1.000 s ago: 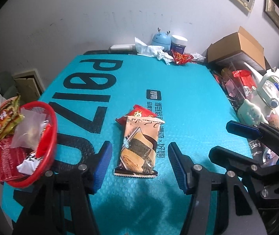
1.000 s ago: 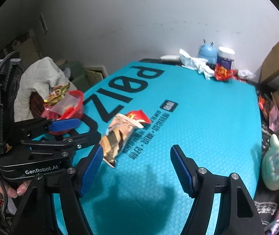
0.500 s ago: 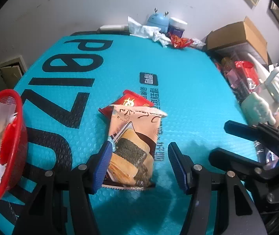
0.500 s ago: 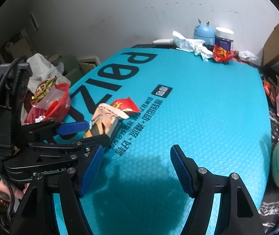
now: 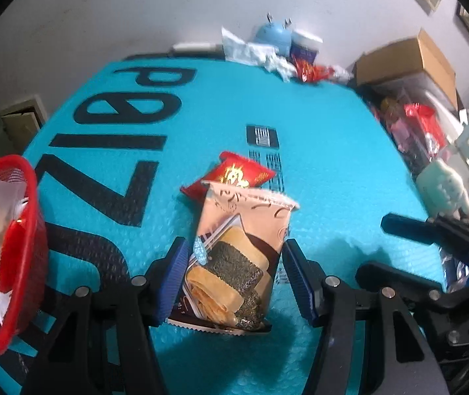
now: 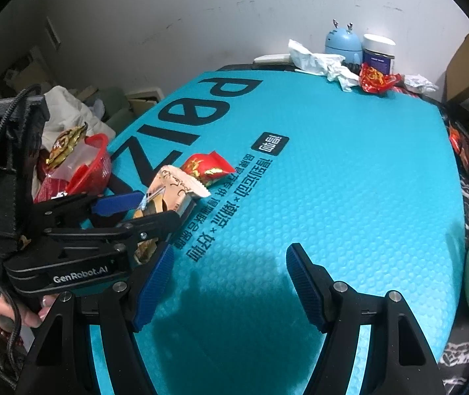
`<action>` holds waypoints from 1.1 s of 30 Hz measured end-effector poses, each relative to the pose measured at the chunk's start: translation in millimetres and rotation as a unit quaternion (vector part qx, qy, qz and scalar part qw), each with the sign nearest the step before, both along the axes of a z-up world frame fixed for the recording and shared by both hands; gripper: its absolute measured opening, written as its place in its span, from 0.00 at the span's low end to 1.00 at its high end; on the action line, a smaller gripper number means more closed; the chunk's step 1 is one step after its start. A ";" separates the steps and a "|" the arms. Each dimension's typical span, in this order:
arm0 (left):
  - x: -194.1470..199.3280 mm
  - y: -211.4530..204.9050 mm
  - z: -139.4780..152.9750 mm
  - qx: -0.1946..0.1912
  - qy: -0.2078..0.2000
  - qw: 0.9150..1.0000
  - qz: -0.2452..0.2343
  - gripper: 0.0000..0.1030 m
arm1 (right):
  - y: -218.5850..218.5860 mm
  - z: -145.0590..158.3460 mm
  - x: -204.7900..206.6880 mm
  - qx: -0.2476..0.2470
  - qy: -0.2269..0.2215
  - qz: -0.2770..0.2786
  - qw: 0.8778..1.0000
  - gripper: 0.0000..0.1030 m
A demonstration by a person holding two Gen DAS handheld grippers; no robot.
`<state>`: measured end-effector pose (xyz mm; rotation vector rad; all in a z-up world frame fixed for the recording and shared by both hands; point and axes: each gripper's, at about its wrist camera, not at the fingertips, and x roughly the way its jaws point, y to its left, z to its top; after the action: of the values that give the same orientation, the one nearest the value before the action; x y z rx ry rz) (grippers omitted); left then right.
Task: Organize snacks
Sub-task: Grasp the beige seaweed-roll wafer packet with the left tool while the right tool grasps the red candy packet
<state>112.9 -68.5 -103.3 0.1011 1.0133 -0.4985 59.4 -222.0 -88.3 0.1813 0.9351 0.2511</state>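
While my left hand-held gripper (image 5: 233, 276) points down at the bench (image 5: 333, 164), its blue pads stand on either side of the lower half of the tan snack pack (image 5: 237, 256). Its left pad sits right at the pack's edge; whether it touches I cannot tell, and a thin strip of teal shows between the pack and the right pad, so I read it as released, nothing clamped. From the right wrist view, that same left hand-held gripper (image 6: 155, 210) sits at middle left of the frame with the tan pack (image 6: 175, 187) poking out past its fingertips.

My right hand-held gripper (image 6: 226, 283) is spread wide over bare teal mat at the bottom of its frame, with nothing between the pads.

Just beyond the tan pack, toward the frame's centre, a red snack pack (image 5: 237, 172) lies partly tucked under its top edge. At the left edge of the left wrist view stands a red basket (image 5: 30, 253) with wrappers inside. Along the top of the frame, against the wall, are crumpled tissue (image 5: 254, 56), a blue round gadget (image 5: 274, 34), a jar (image 5: 305, 49) and another red wrapper (image 5: 313, 72). A cardboard box (image 5: 409, 62) sits at upper right, and a pale plush toy (image 5: 445, 191) at the right edge.
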 end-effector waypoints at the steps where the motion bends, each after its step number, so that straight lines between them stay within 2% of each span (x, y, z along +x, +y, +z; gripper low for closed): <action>1: 2.4 -2.1 -5.1 0.006 0.013 1.000 -0.005 0.56 | 0.6 -0.4 0.6 -0.001 0.001 0.000 1.000 0.69; 4: 6.0 -4.7 -16.7 0.003 0.038 0.999 -0.012 0.56 | 2.2 -1.0 1.0 -0.004 0.003 0.003 1.000 0.69; 8: 2.2 -2.6 -12.3 0.000 0.005 1.000 -0.006 0.56 | 3.6 -0.8 1.5 -0.009 0.004 0.003 1.000 0.69; 9: 1.1 -0.5 -11.1 -0.005 -0.002 1.000 -0.006 0.47 | 4.2 -0.5 2.0 -0.012 0.004 0.003 1.000 0.69; 15: -3.6 11.8 13.0 -0.013 -0.035 0.999 -0.008 0.47 | 11.5 6.0 10.8 -0.021 -0.005 0.019 1.000 0.69; 21: 1.5 29.7 43.2 -0.024 -0.071 0.997 0.017 0.47 | 22.7 13.2 26.7 -0.019 -0.013 0.035 0.999 0.69; 25: 7.6 41.9 53.9 -0.027 -0.082 0.996 0.035 0.47 | 33.0 18.1 42.9 -0.026 -0.024 0.044 0.998 0.76; 33: 29.4 58.7 50.6 -0.029 -0.073 0.995 0.057 0.47 | 53.0 6.7 78.0 -0.042 -0.020 0.065 0.997 0.77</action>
<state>142.3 -9.8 -52.7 0.0272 0.8557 -0.4097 137.4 -169.0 -81.6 0.0383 0.9171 0.3336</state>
